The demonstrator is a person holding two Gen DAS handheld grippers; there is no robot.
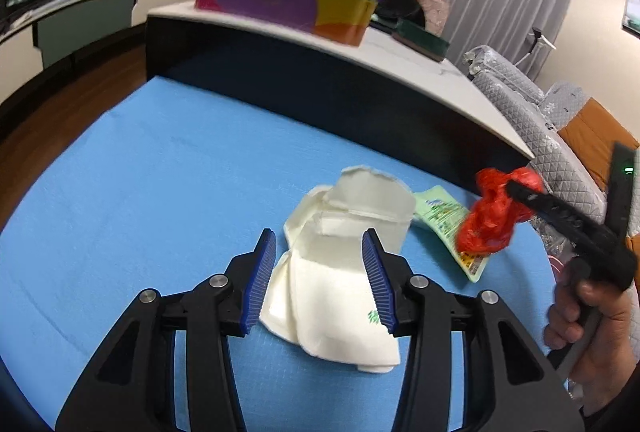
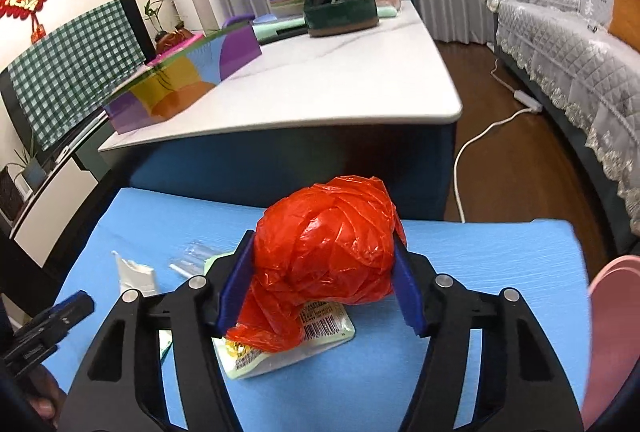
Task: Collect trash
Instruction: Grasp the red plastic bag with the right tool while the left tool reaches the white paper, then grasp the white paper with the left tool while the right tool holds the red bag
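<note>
Right tool (image 2: 324, 272) clamped on crumpled red plastic bag (image 2: 328, 248), held just over green snack wrapper (image 2: 320, 332) with barcode, print unreadable. Left tool (image 1: 320, 272) open, its pads either side of torn white paper packet (image 1: 336, 272) on blue tabletop (image 1: 160, 192). Behind: white counter (image 2: 320, 84) with colourful box (image 2: 184, 80) and dark green tray (image 2: 340, 14).
</note>
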